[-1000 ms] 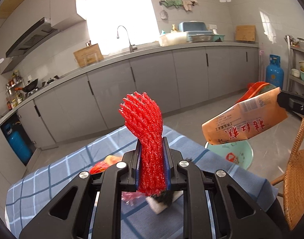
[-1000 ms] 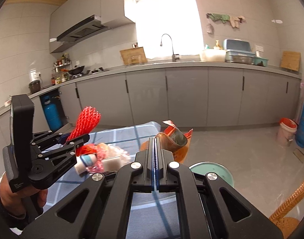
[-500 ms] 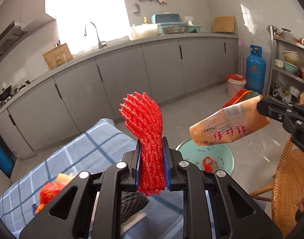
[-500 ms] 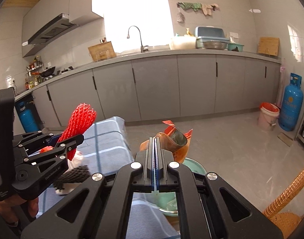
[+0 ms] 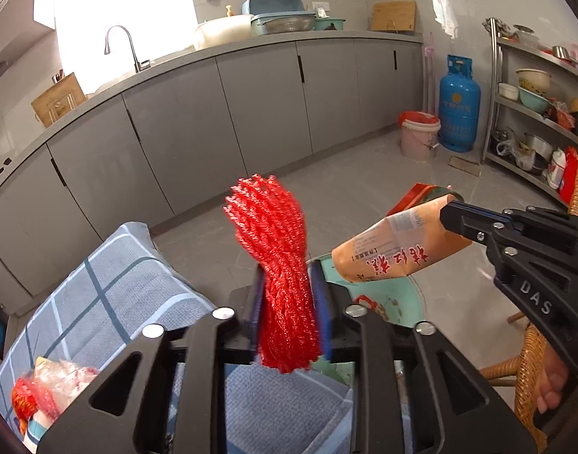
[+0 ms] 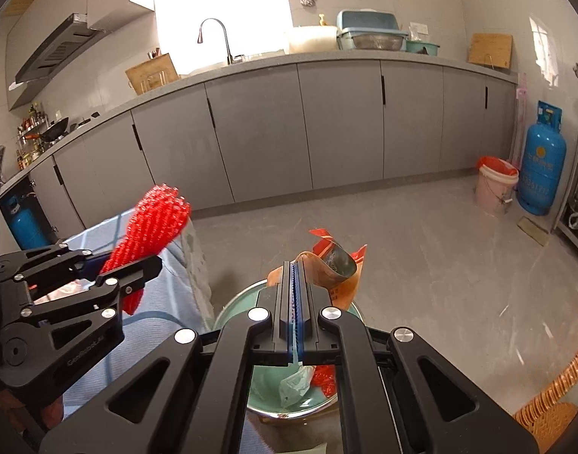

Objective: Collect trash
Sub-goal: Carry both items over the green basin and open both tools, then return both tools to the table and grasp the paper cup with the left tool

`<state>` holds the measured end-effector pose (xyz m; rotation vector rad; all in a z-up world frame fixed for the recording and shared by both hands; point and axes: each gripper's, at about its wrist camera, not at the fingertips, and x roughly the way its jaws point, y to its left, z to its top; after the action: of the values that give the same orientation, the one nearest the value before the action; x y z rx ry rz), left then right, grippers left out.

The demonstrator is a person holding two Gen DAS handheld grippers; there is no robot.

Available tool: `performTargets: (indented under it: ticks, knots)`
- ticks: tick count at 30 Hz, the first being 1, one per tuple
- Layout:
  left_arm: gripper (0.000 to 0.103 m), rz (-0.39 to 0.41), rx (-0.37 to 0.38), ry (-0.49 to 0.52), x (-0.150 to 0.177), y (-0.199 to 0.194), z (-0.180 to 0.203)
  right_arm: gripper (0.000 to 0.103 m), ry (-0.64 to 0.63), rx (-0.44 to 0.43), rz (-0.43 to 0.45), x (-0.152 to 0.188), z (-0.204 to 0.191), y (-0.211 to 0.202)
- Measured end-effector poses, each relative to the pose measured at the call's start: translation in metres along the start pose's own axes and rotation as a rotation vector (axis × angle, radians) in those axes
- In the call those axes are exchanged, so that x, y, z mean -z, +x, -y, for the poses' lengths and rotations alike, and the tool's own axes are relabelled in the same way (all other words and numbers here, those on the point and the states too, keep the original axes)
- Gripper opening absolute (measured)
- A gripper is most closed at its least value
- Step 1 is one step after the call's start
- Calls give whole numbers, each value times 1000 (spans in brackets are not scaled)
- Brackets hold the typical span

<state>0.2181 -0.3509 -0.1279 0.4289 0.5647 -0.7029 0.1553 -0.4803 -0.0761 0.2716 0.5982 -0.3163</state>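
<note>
Left gripper: jaws have just been opening. The red net is seen upright between them, with a slim gap showing at the left pad, so it is no longer squeezed tight. Its lower end is blurred.

Left wrist view, left to right:
- Loose trash is seen at the lower left, lying on the checked cloth.
- The net is held past the cloth's right edge.
- A teal basin is seen on the floor just beside the table, below and to the right of the net. Some scraps are already inside it.
- An orange bag is held above the basin, tilted with its bottom end lower.
- Right gripper: pressed together, pinching the bag's top edge.

Right wrist view: the fingers are seen closed with no gap, and the bag's open mouth is sticking out past the tips. The basin rim is directly beneath. The net is near the basin's left side, not over it as far as can be told.
</note>
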Motion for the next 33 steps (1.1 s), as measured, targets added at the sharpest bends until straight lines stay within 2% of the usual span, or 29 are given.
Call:
performTargets:
  ticks: [2, 3, 4, 5, 9, 12, 14, 16, 20, 26, 33]
  knots:
    - [47, -18, -8, 4, -1, 11, 2, 7, 7, 27, -10, 4, 8, 13]
    - [59, -27, -16, 1, 0, 16, 1, 9, 15, 36, -18, 6, 12, 19]
    - [66, -30, -23, 0, 2, 18, 1, 16, 22, 35, -26, 7, 15, 23]
    - [68, -29, -34, -3, 4, 20, -1, 20, 31, 37, -35, 9, 18, 26]
    - [68, -45, -32, -4, 8, 22, -5, 21, 50, 50, -45, 16, 23, 26]
    - [68, -38, -42, -5, 10, 15, -11, 31, 63, 60, -39, 20, 23, 16]
    - [70, -31, -55, -8, 10, 8, -14, 33, 71, 67, -40, 21, 23, 9]
    - [77, -20, -74, -13, 12, -3, -19, 35, 82, 74, -45, 25, 21, 2]
    - [79, -18, -106, -32, 24, -28, -31, 43, 89, 73, -49, 28, 9, -9]
    - [81, -16, -158, -53, 44, -65, -56, 49, 48, 18, -58, 31, -31, -18]
    - [85, -21, -291, -110, 84, -116, -110, 57, -31, -68, -75, 36, -92, -25]
